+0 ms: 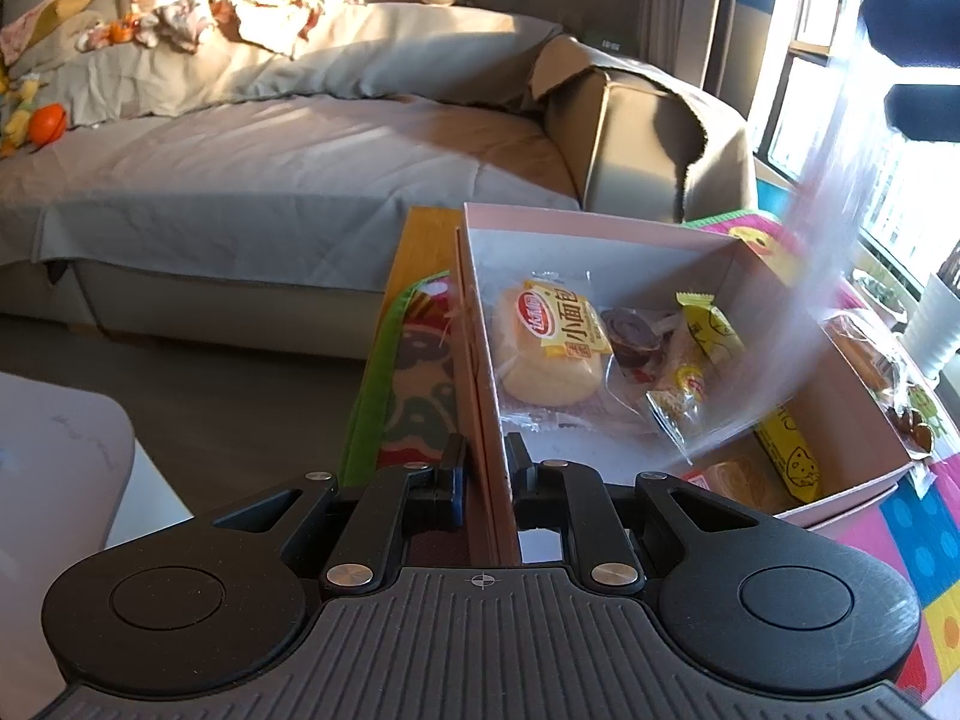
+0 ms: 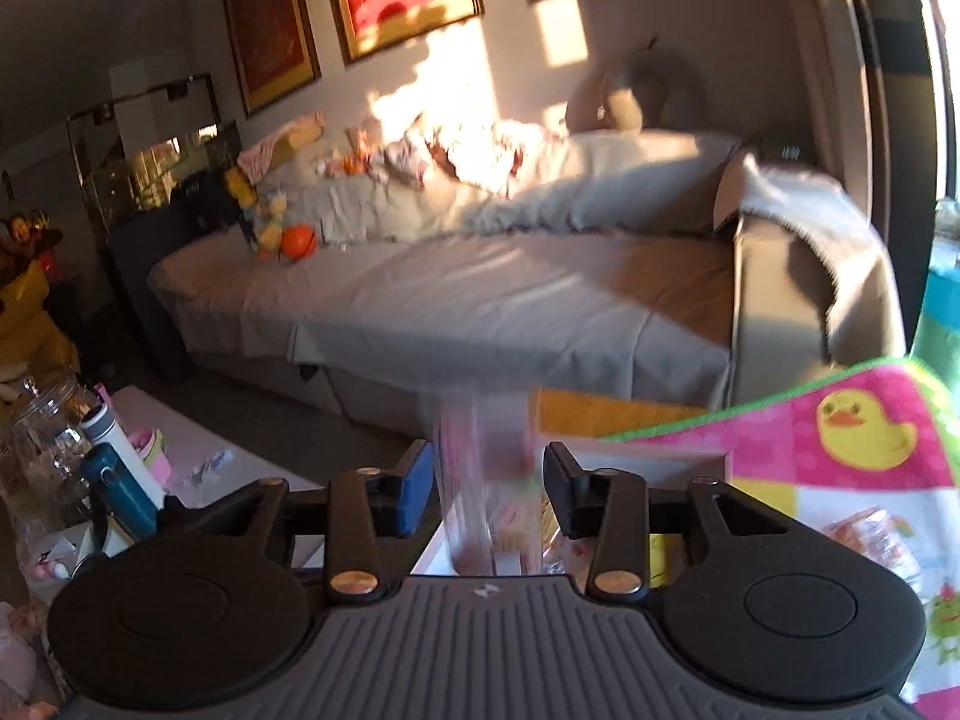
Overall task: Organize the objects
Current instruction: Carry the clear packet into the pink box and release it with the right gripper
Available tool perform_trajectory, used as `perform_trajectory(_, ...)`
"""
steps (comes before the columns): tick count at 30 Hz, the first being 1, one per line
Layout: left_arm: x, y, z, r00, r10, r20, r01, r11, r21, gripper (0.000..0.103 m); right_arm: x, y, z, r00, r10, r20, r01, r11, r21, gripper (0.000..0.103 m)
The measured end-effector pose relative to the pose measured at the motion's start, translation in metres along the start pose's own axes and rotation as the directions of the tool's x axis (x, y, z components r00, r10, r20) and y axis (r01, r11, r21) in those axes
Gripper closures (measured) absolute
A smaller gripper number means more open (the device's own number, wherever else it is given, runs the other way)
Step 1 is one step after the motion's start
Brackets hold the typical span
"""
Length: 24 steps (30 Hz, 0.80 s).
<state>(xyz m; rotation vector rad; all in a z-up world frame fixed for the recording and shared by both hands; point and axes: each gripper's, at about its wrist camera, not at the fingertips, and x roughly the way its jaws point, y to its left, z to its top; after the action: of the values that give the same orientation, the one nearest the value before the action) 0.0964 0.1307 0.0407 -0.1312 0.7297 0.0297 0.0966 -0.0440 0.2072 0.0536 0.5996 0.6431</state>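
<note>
The pink box's (image 1: 480, 372) side wall is clamped by the left hand-held gripper (image 1: 486, 462), snack packets (image 1: 552, 348) lying just ahead; a blurred clear packet (image 2: 486, 480) hangs between the released right hand-held gripper's (image 2: 487, 483) jaws.

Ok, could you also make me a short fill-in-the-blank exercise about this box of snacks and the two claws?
1. The claw shut on the wall of the pink box is the ___ one.
2. The bread packet with the yellow label lies ___ the pink box.
3. The pink mat has a yellow ___ printed on it.
4. The right claw is ___, with a blurred clear packet between its pads.

Missing words: left; inside; duck; open.
</note>
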Motion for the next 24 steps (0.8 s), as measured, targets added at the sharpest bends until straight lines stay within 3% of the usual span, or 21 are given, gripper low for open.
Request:
perform_trajectory(3, -0.001, 0.001, -0.001, 1.0, 0.001, -0.001, -0.001, 1.0, 0.0, 0.088, -0.001, -0.01, -0.003, 1.0, -0.009, 0.002, 0.009, 1.0, 0.021, 0.062)
perform_trajectory(5, -0.001, 0.001, -0.001, 1.0, 0.002, 0.0, -0.002, 1.0, 0.0, 0.088, -0.007, -0.019, -0.006, 0.999, -0.041, 0.012, 0.041, 0.999, 0.025, 0.055)
perform_trajectory(10, -0.001, 0.002, -0.002, 1.0, -0.002, 0.005, 0.002, 1.0, -0.006, 0.088, -0.02, -0.045, -0.031, 0.98, -0.196, 0.036, 0.196, 0.981, -0.005, 0.037)
perform_trajectory(13, -0.001, 0.001, -0.002, 1.0, 0.0, 0.005, 0.001, 1.0, -0.008, 0.088, -0.023, -0.064, -0.053, 0.964, -0.266, -0.02, 0.266, 0.964, -0.006, 0.035)
perform_trajectory(18, -0.001, 0.001, -0.002, 1.0, 0.0, 0.004, 0.0, 1.0, -0.005, 0.088, -0.025, -0.062, -0.082, 0.983, -0.173, -0.064, 0.169, 0.984, -0.063, 0.035)
perform_trajectory(24, -0.002, 0.002, -0.003, 1.0, -0.003, -0.002, 0.003, 1.0, -0.001, 0.088, 0.004, 0.0, -0.104, 0.995, -0.072, -0.069, 0.049, 0.955, -0.292, 0.035)
